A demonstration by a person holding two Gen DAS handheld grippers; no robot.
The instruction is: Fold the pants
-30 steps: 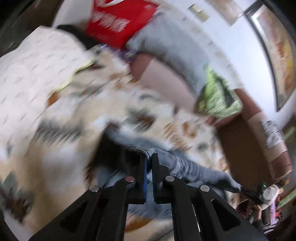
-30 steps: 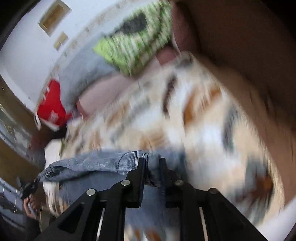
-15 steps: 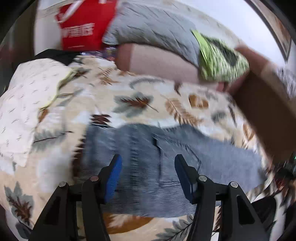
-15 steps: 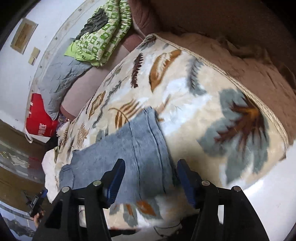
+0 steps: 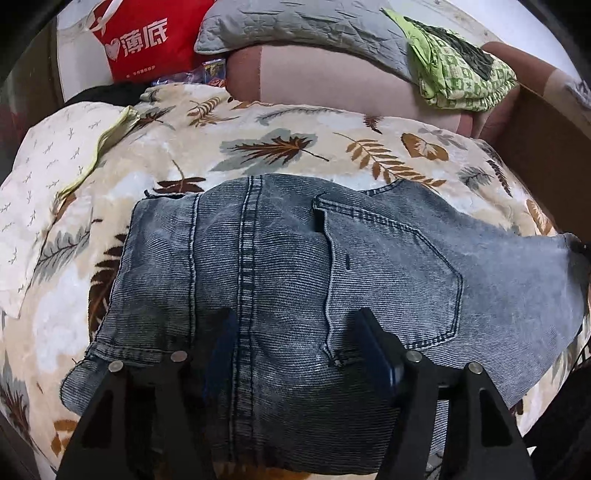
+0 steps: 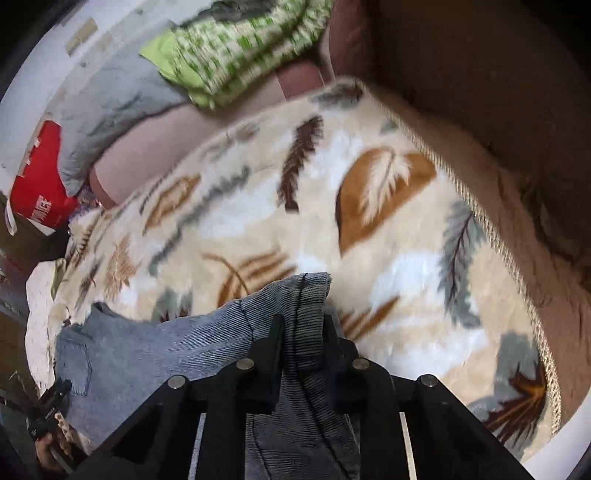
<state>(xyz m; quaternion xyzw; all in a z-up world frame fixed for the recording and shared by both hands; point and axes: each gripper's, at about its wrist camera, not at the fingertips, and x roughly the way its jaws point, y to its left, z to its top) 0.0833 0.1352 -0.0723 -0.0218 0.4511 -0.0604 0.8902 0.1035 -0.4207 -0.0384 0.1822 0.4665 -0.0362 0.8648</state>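
Hovering over the waist end of the faded grey-blue denim pants (image 5: 295,266), the left black two-finger gripper (image 5: 295,354) has its blue-padded jaws spread wide, nothing pinched, denim showing in the gap; they have just been opening; a double-stitched seam runs up between the fingers and a back pocket lies by the right-hand finger; the right black two-finger gripper (image 6: 301,343) has just been closing and its jaws are nearly together, clamped on a bunched ridge of the same pants, the cloth standing up in a narrow fold between the pads and spilling back under the gripper; from that pinch the denim spreads flat to the left of the right wrist view, pocket visible at the far left edge; the pants lie folded on a cream plush blanket with brown and grey leaf print (image 5: 280,147), which covers the seat of a brown sofa (image 6: 480,110); the blanket's corded edge runs along the right side in the right wrist view; left of the pants a white cloth with small printed marks (image 5: 48,177) overlaps the blanket; behind the blanket a pinkish-tan back cushion (image 5: 325,77); a grey quilted pillow (image 5: 295,22) rests on top of it; a folded green-and-white patterned cloth (image 5: 458,77) sits at the pillow's right end; a red bag with white lettering (image 5: 147,40) stands at the far left against the wall; right wrist view is motion-blurred toward the back, detail there unreadable.
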